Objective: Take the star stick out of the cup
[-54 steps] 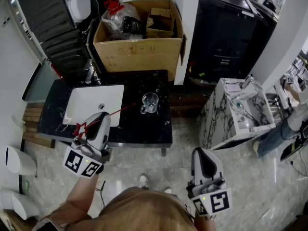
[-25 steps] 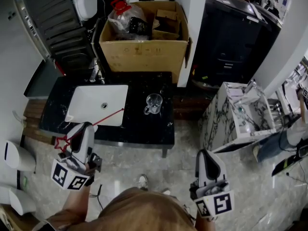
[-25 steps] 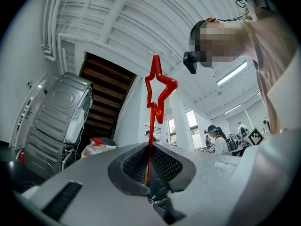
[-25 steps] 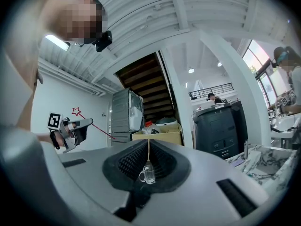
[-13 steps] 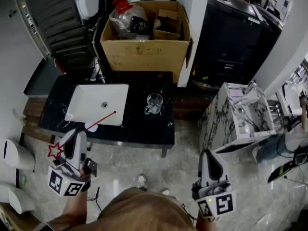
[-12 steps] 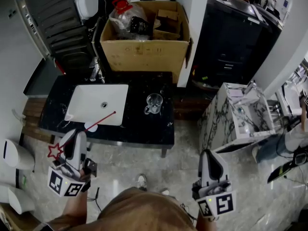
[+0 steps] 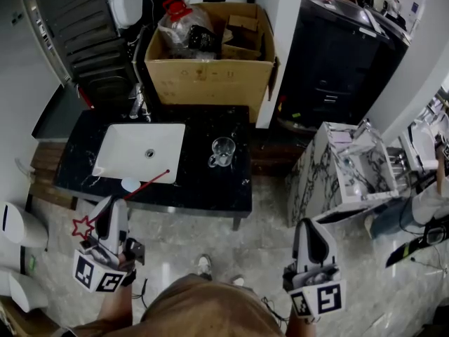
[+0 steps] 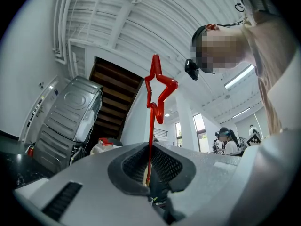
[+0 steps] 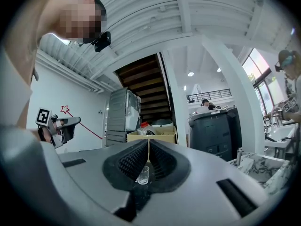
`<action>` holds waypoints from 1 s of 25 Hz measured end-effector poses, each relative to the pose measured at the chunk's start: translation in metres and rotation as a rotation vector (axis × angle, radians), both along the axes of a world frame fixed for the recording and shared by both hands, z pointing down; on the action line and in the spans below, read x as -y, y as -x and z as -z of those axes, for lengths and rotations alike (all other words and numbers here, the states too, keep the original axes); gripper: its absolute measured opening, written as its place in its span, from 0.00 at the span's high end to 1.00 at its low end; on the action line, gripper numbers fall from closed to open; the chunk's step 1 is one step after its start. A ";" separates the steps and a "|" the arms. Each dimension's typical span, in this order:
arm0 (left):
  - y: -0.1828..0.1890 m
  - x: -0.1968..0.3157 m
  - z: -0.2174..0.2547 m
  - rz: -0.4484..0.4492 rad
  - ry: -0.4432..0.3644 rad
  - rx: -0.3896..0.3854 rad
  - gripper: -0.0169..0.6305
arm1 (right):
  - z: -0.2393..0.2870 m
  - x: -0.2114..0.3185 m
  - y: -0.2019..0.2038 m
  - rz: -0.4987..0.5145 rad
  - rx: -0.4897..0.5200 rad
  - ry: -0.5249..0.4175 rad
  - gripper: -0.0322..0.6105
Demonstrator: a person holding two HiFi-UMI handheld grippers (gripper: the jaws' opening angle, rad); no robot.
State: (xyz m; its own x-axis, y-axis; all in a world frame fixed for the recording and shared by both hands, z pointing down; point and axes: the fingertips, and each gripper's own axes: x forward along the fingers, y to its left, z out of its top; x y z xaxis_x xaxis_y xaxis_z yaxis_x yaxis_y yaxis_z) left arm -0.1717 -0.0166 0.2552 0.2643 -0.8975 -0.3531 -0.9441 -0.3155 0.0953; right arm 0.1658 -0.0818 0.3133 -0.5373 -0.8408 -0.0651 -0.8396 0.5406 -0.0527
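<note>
Star stick (image 7: 147, 184): thin red rod with an open-outline star on one end. It's out of the cup (image 7: 222, 151), pinched in the left claw (image 7: 112, 203) by the counter's (image 7: 210, 188) front edge. Only the left gripper view shows the star's shape clearly. Only the head view shows the rod's far end. Right claw (image 7: 312, 228) pressed together, empty.

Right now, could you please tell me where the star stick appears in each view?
Head view: stick lower left, in left gripper.
Left gripper view: stick centre, upright between shut jaws.
Right gripper view: stick far left, small.
Landmark: box, in head and right views.
</note>
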 end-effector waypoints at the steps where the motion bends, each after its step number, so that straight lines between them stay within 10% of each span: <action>1: 0.000 -0.001 -0.001 0.003 0.004 -0.003 0.95 | 0.000 0.000 0.000 -0.001 -0.004 -0.001 0.95; 25: -0.013 -0.009 -0.020 -0.027 0.068 -0.015 0.95 | -0.009 -0.007 0.004 0.027 -0.031 0.020 0.95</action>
